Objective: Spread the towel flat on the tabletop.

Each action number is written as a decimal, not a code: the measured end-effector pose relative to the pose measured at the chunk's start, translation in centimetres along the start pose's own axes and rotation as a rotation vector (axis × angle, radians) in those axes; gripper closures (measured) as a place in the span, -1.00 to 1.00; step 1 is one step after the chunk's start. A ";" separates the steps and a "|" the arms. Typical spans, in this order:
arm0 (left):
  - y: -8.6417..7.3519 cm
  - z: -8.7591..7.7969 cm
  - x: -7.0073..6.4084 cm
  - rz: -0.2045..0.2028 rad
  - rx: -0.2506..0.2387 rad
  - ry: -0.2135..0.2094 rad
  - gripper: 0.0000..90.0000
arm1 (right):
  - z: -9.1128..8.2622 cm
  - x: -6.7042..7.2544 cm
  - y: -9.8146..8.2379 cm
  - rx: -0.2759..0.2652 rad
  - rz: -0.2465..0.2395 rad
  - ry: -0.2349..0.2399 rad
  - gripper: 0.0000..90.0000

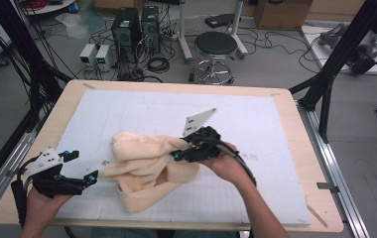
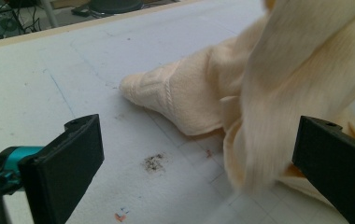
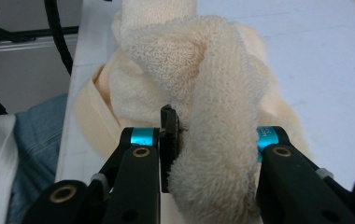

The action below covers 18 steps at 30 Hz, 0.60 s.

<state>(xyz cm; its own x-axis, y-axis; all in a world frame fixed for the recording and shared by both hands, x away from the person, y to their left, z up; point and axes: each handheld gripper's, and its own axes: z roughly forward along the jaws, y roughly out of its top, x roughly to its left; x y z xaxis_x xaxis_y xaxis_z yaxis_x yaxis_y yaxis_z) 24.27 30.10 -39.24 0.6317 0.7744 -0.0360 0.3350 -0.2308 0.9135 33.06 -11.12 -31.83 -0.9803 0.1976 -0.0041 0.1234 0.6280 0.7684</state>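
High view: a cream terry towel (image 1: 144, 168) lies bunched on the white gridded mat (image 1: 256, 124) that covers the table (image 1: 295, 124), near the mat's front edge and between the two hand-held grippers. The right gripper (image 1: 176, 155) points leftward into the towel's upper right part, with the person's right hand (image 1: 226, 166) behind it. The left gripper (image 1: 93, 177) sits at the front left of the table, its tips at the towel's left corner.

Right gripper view: the jaws are closed on a thick twisted fold of the towel (image 3: 213, 140), which fills the gap between the pads and bulges above and below them; the rest of the cloth hangs beyond, over the mat.

Left gripper view: the jaws stand wide apart, with nothing pressed between them. A fold of the towel (image 2: 278, 102) hangs, blurred, just inside the right-hand jaw, and one corner of the cloth rests flat on the mat (image 2: 49, 79) farther ahead. A small dark smudge (image 2: 153, 162) marks the mat between the jaws.
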 end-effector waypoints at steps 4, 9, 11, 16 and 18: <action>0.0 0.0 -0.1 0.000 -0.001 -0.001 -0.94 | -3.5 0.1 -0.3 -0.025 -0.019 -0.035 0.58; 0.1 0.2 -0.3 0.006 0.003 -0.003 -0.94 | -6.8 0.1 -1.3 0.000 -0.021 -0.046 0.58; 0.2 0.3 -0.4 0.010 0.004 -0.005 -0.94 | -6.5 0.1 -2.3 0.030 0.000 -0.036 0.57; 0.3 0.6 -0.6 0.010 0.008 -0.014 -0.94 | -2.9 0.7 -5.7 0.068 0.045 0.029 0.56; 0.4 0.8 -0.7 0.012 0.007 -0.018 -0.94 | -0.8 1.4 -7.3 0.101 0.066 0.073 0.53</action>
<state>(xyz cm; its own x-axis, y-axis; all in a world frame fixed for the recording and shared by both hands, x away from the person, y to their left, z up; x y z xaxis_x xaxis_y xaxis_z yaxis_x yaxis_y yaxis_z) 24.50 28.98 -39.16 0.6486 0.7605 -0.0324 0.3322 -0.2445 0.9110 30.67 -16.02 -36.97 -0.9777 0.1879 0.0937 0.1992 0.6890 0.6968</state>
